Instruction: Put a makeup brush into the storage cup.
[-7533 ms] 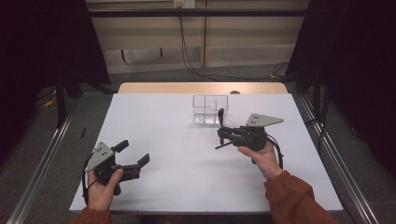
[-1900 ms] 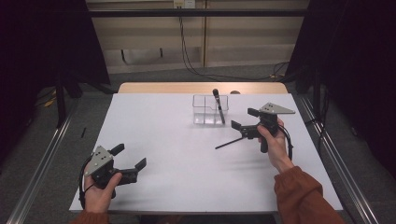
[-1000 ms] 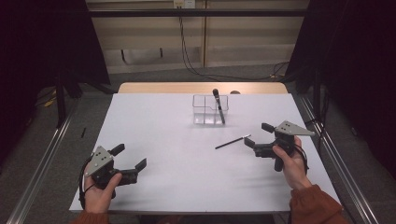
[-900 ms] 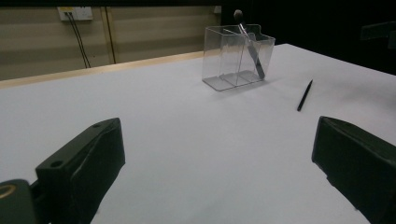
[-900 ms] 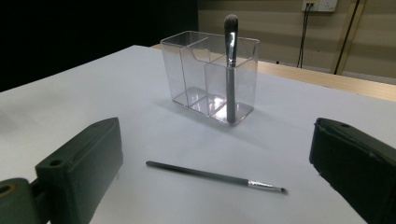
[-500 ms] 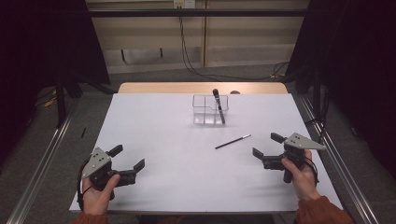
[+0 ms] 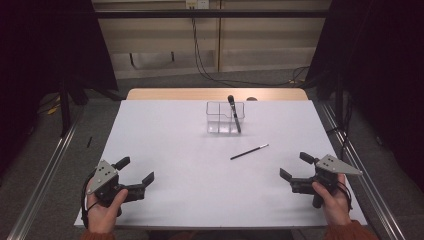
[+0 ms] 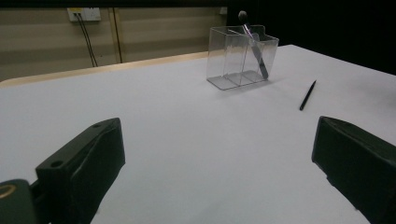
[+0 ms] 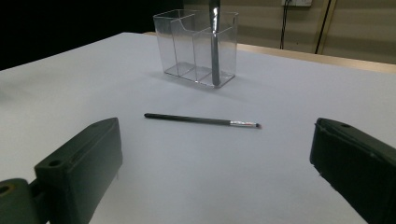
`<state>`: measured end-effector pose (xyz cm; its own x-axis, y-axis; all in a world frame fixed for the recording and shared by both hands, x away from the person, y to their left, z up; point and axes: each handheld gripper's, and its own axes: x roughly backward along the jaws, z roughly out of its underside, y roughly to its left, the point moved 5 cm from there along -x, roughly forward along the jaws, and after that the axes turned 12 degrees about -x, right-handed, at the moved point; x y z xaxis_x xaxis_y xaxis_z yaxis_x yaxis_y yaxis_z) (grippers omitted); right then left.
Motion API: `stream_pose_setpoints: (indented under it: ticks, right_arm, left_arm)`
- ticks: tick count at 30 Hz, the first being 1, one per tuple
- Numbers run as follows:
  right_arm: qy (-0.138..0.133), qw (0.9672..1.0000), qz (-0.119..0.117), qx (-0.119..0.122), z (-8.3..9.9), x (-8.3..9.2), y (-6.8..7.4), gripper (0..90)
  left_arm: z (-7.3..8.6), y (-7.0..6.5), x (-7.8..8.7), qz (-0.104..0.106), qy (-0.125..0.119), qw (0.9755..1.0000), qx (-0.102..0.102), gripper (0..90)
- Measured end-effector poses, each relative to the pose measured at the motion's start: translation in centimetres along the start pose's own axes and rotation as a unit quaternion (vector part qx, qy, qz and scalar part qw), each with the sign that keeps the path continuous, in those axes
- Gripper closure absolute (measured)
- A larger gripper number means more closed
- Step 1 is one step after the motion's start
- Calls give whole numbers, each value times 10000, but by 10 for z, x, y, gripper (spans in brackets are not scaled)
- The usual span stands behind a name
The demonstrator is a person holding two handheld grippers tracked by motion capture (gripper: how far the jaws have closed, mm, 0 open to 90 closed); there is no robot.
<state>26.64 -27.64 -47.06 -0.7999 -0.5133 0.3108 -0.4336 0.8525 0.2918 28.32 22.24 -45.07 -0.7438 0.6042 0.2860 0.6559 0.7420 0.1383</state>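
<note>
A clear plastic holder [image 7: 225,117] [image 8: 240,56] [image 9: 196,46] with compartments stands at the table's far middle. A dark brush [image 7: 233,112] [image 8: 252,44] [image 9: 214,42] leans in its right compartment. A thin black brush [image 7: 249,152] [image 8: 307,95] [image 9: 201,120] lies flat on the white table, in front of the holder. My left gripper [image 7: 135,174] [image 8: 215,168] rests open at the near left, nothing between its jaws. My right gripper [image 7: 296,167] [image 9: 215,168] is open at the near right, empty, well short of the thin brush.
The white table [image 7: 190,160] ends in a wooden strip [image 7: 215,94] at its far side. Metal rails [image 7: 45,170] run along the floor on both sides. Cables [image 7: 210,70] hang by the back wall.
My right gripper set the dark brush in the holder, left the thin brush lying on the table, and drew back to the near right. The left gripper stayed put.
</note>
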Motion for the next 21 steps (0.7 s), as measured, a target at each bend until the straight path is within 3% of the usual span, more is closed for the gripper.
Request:
stream_pose_setpoints:
  ticks: [5, 9, 21]
  right_arm:
    - [3, 10000, -1, -51, 1, 0, -2, 19]
    - [46, 10000, -26, -1, 2, -2, -1, 19]
    - [57, 9999, -92, -6, -1, -10, 2, 16]
  left_arm:
    - [0, 1, -1, -4, -9, 10000, 31, 26]
    - [0, -1, -3, 63, 2, 9999, -78, 26]
    - [1, 1, -4, 55, 23, 10000, -4, 26]
